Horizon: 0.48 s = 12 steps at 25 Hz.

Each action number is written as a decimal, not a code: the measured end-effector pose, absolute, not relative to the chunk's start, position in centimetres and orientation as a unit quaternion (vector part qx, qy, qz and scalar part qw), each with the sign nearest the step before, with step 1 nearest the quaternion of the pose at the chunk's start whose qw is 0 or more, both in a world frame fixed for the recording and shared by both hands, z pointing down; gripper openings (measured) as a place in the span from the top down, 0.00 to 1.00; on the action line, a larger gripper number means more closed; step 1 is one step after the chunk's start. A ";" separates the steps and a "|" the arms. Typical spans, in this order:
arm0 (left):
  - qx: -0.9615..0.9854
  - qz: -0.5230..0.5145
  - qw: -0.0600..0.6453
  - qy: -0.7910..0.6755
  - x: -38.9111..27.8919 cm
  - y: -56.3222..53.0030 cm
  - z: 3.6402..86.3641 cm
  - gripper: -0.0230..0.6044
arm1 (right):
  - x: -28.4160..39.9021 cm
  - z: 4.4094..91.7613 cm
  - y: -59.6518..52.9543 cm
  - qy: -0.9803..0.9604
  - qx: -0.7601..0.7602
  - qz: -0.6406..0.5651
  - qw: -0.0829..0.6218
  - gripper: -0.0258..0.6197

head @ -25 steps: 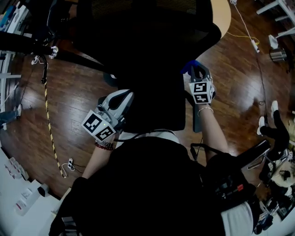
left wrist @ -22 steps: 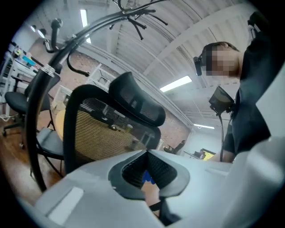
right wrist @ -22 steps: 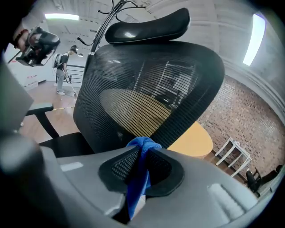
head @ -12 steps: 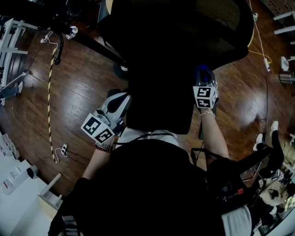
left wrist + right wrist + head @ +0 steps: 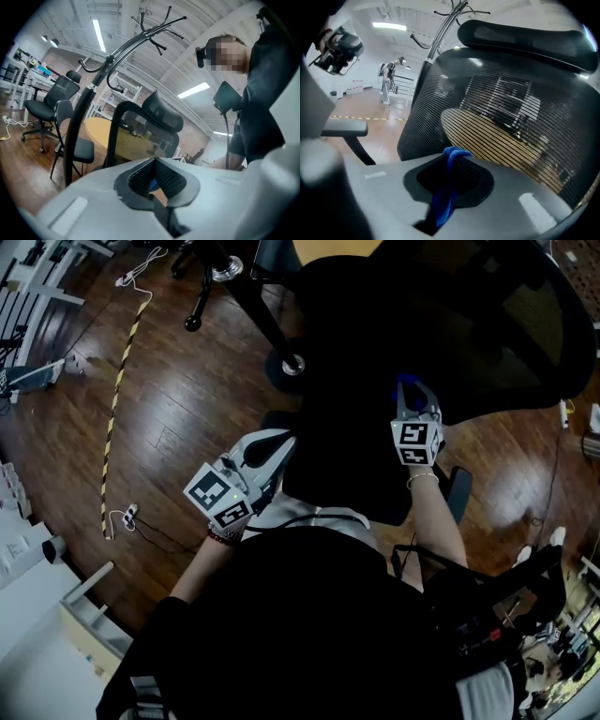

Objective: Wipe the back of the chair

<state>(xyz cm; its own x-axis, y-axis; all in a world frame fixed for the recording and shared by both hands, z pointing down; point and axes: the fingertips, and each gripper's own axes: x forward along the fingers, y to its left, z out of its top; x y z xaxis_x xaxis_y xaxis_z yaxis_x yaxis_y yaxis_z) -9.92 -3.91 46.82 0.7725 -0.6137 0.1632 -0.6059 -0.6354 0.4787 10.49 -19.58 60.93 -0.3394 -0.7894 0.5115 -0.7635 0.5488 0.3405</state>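
Blue cloth (image 5: 444,197) is pinched between the closed jaws of the right gripper (image 5: 411,395), its folded top poking up above the jaw tips and its tail hanging down toward the camera. The person's right forearm (image 5: 433,521) reaches straight forward from the body and holds that gripper up against the rear of the black chair (image 5: 450,324). In the right gripper view the cloth sits just in front of the lower part of the mesh chair back (image 5: 501,108), below the headrest (image 5: 525,35); whether it touches the mesh cannot be told. The left gripper (image 5: 272,446) is held lower, at the left edge of the chair back, angled up toward it from a bent arm. Its jaws are drawn together at the tips and grip nothing. A speck of blue shows between its pads (image 5: 171,180), too small to identify. Wood floor (image 5: 159,409) lies around the chair
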 end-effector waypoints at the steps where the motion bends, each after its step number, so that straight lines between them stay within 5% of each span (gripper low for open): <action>1: 0.901 0.000 0.265 -0.343 -11.1 -3.8 47.3 0.96 | 9.2 61.0 -19.8 -0.820 0.475 -0.019 0.319 0.91; 12: 0.912 0.076 0.238 -0.326 -18.0 -2.9 51.7 0.96 | -4.7 62.2 -21.2 -0.848 0.448 -0.015 0.281 0.91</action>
